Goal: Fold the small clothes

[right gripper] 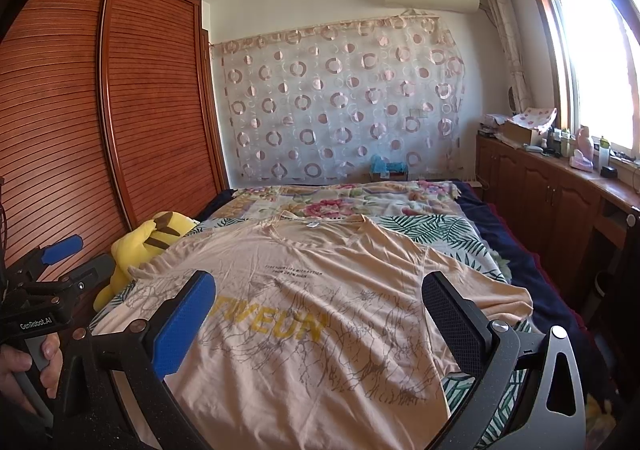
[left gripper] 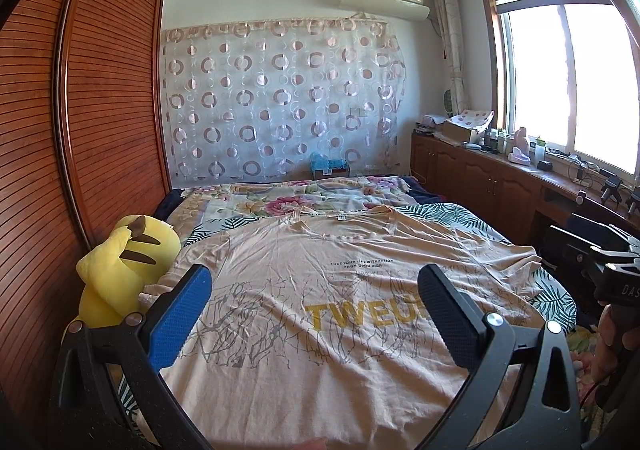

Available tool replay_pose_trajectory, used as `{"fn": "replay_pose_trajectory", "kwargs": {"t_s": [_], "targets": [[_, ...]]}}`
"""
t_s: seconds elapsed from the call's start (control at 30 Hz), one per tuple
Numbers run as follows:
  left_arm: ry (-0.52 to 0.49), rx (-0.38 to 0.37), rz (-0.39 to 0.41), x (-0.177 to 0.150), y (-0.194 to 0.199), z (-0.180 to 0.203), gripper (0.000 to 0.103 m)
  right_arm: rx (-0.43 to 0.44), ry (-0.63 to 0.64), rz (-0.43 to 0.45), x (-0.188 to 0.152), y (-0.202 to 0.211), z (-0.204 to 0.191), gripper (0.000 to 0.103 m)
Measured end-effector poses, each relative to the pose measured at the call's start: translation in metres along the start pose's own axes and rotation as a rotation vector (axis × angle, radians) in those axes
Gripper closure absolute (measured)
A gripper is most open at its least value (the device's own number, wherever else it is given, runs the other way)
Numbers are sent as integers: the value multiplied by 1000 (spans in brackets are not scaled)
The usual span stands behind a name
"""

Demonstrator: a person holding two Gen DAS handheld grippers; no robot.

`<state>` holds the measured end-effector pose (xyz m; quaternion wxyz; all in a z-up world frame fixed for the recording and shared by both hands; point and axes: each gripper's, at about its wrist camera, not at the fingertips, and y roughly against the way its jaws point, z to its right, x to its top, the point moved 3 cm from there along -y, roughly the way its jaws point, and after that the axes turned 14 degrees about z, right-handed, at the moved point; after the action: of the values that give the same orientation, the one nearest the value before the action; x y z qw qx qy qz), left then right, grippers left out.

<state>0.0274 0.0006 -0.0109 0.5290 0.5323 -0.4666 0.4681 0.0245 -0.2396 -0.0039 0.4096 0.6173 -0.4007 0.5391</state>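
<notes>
A beige T-shirt (left gripper: 320,290) with yellow letters and grey branch print lies spread flat, front up, on the bed; it also shows in the right wrist view (right gripper: 320,310). Its collar points to the far wall. My left gripper (left gripper: 316,282) is open and empty, held above the shirt's lower middle. My right gripper (right gripper: 320,290) is open and empty, above the shirt's lower part. The left gripper shows at the left edge of the right wrist view (right gripper: 60,246), and the right gripper's body at the right edge of the left wrist view (left gripper: 600,254).
A yellow plush toy (left gripper: 124,262) lies at the bed's left edge by the wooden wardrobe (left gripper: 100,110). A floral blanket (left gripper: 280,198) covers the far bed. Low cabinets (left gripper: 500,178) with clutter run under the window on the right.
</notes>
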Motion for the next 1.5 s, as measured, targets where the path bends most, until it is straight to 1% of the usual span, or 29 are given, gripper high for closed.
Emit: {"fn": "replay_pose_trajectory", "kwargs": {"t_s": [1.5], "targets": [[-3,6,8,4,1,-3,0,3,0,7,2,2,-2,0]]}}
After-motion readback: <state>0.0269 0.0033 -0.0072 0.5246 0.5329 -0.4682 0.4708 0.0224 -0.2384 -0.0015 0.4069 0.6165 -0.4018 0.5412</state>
